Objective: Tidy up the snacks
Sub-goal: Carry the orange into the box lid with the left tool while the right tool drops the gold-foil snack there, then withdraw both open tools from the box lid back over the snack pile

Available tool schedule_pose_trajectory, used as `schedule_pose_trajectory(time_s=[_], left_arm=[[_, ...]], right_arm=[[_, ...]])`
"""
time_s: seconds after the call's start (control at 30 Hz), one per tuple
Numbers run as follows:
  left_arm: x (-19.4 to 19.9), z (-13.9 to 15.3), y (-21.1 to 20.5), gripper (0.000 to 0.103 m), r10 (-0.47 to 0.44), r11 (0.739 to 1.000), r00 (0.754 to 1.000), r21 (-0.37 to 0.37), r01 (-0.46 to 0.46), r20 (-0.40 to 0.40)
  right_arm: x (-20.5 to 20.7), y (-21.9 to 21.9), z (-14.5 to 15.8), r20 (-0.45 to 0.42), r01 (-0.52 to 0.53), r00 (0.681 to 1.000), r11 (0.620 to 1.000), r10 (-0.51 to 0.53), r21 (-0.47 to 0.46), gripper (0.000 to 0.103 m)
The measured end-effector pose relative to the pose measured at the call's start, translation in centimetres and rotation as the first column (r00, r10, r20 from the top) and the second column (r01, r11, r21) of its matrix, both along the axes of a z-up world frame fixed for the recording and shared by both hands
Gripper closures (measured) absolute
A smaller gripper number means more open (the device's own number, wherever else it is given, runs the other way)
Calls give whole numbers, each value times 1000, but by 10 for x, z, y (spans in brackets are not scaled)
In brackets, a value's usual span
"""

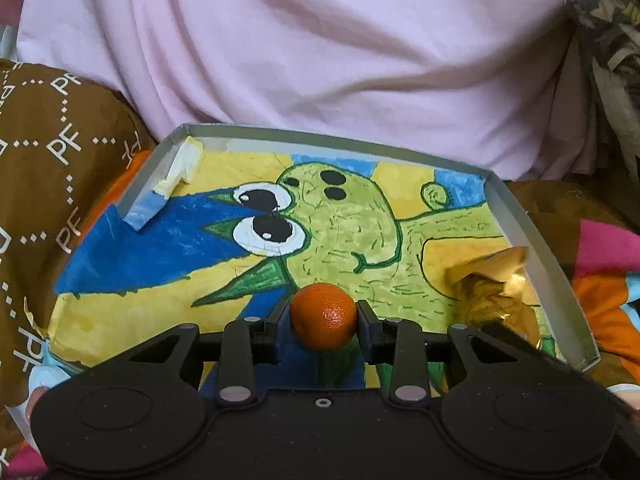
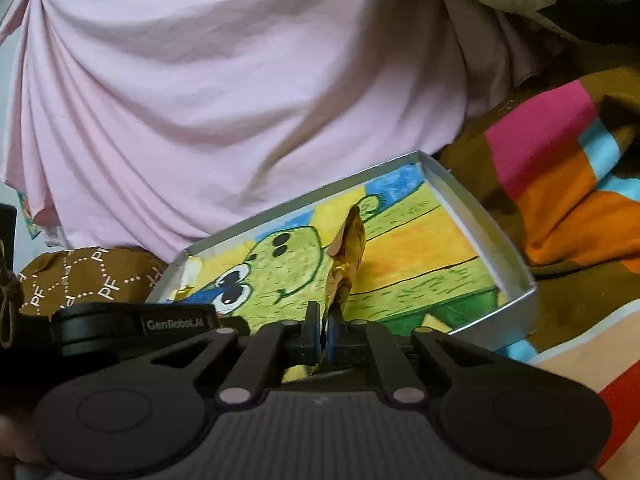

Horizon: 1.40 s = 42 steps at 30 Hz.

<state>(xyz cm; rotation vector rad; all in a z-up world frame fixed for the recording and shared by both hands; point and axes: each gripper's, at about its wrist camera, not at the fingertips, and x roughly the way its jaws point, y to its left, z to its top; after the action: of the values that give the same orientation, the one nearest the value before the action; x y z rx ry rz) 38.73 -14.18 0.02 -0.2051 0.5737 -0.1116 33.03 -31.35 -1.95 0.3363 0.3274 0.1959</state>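
My left gripper (image 1: 324, 322) is shut on a small orange mandarin (image 1: 323, 316) and holds it over the near part of a shallow grey box tray (image 1: 516, 216) lined with a green cartoon drawing. My right gripper (image 2: 326, 332) is shut on a crinkled gold foil snack wrapper (image 2: 348, 252), which stands up from between its fingers over the same tray (image 2: 516, 276). The wrapper and part of the right gripper also show in the left wrist view (image 1: 488, 288), at the tray's right side.
The tray rests on a brown patterned blanket (image 1: 48, 160) with pink, orange and blue patches (image 2: 560, 168). A large pink cloth-covered mass (image 1: 320, 48) rises right behind the tray. A loose flap of painted paper (image 1: 168, 188) curls up at the tray's far left corner.
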Motion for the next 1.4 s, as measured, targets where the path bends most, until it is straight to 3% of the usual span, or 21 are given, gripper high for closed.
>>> schedule_pose_trajectory(time_s=[0.2,0.37,0.67,0.8,0.93,1.2,1.4], left_arm=[[1,-2,3,64,14,1000,1000,-15,-14,-18],[-2,5,9,49,35,999,999,-41,-35,-19],[-30,28,26,24,78,997,997,-15,-77,10],[-46,36,33,16,87,996,996,1,-87,20],[-57,40,41,15,92,996,996,5,-92,15],[-72,45,49,7,116,993,993,6,-116,32],[-93,48,55,4,133,991,990,0,-133,46]], right_arm=[[-3,1,2,-6,26,1000,998,-27,-56,86],[-8,6,5,19,47,999,994,-45,-101,46],[-12,19,9,13,44,999,974,-42,-222,3],[-14,30,14,-15,38,999,955,-44,-293,0],[-15,38,14,-19,49,998,927,-61,-371,0],[-19,52,14,32,106,994,842,-106,-528,0],[-42,44,20,66,147,989,889,-131,-434,0]])
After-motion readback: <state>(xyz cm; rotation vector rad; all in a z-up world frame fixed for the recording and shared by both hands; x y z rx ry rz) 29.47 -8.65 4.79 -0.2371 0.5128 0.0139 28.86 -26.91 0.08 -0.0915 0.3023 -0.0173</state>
